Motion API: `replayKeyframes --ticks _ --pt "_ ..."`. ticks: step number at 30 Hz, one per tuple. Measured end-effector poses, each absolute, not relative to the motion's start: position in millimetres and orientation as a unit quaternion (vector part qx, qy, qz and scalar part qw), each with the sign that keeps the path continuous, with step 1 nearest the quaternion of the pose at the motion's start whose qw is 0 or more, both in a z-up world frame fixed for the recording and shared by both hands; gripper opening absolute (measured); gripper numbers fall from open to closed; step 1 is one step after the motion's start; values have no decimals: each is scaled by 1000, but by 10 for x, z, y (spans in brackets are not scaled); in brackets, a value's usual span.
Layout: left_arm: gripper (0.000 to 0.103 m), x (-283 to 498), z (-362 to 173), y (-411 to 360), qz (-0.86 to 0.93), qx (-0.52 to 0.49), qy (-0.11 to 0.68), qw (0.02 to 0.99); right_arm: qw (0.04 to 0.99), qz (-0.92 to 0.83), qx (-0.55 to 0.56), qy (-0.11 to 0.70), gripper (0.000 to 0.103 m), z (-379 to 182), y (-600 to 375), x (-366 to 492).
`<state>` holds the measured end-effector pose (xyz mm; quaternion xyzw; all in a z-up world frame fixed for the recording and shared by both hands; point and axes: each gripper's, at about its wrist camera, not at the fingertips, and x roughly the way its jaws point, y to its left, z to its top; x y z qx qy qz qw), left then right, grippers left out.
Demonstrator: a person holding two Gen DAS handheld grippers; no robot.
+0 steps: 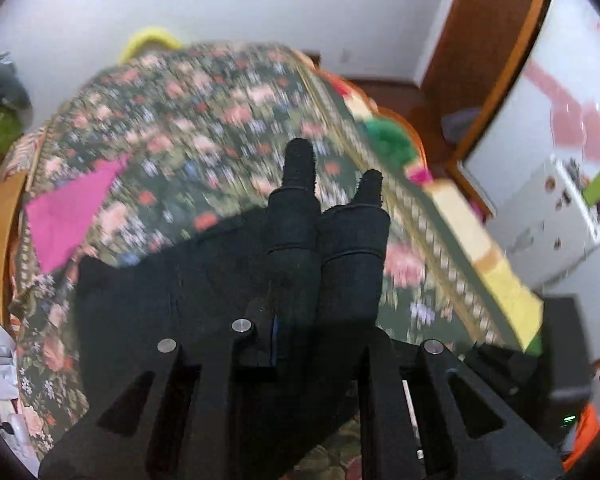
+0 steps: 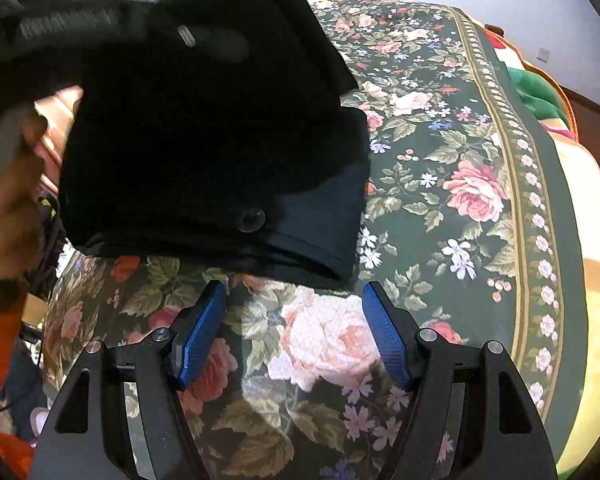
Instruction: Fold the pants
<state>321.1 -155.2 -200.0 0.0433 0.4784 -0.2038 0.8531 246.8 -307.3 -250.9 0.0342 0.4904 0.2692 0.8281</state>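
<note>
Left gripper (image 1: 332, 184) pressed together, pinching black pants (image 1: 172, 304), fabric draped over its fingers. Right gripper (image 2: 294, 332) spread wide, just short of folded pants (image 2: 220, 160) lying on flowered bedspread (image 2: 460, 200).

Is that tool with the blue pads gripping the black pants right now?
No, the right gripper hangs with jaws wide apart above the floral bedspread, just short of the folded black pants.
</note>
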Motion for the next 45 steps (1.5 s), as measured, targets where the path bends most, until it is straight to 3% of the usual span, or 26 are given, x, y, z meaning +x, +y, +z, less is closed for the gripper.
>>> replayKeyframes --ticks 7,9,11,18,24,28,37,45 --pt "30 3168 -2261 -1705 -210 81 533 816 830 266 41 488 67 -2479 -3112 2394" --pt "65 3162 -2290 -1717 -220 82 543 807 830 266 43 488 67 -2469 -3115 2378" --pt "78 3128 -2271 -1680 -224 68 539 809 832 263 43 487 67 -2455 -3116 2369" --pt "79 3057 -2066 -1563 -242 66 516 819 836 262 46 480 67 -2391 -3104 2386" --pt "91 3094 -1770 -1259 -232 50 466 852 835 265 59 479 67 -2384 -3047 2447" --pt "94 3371 -1766 -993 -174 67 453 872 834 266 63 480 67 -2392 -3019 2473" --pt "94 4332 -2218 -133 -51 47 501 862 838 259 57 477 67 -2353 -2994 2500" --pt "95 4471 -3104 180 0 58 579 813 843 241 72 475 67 -2347 -3071 2518"
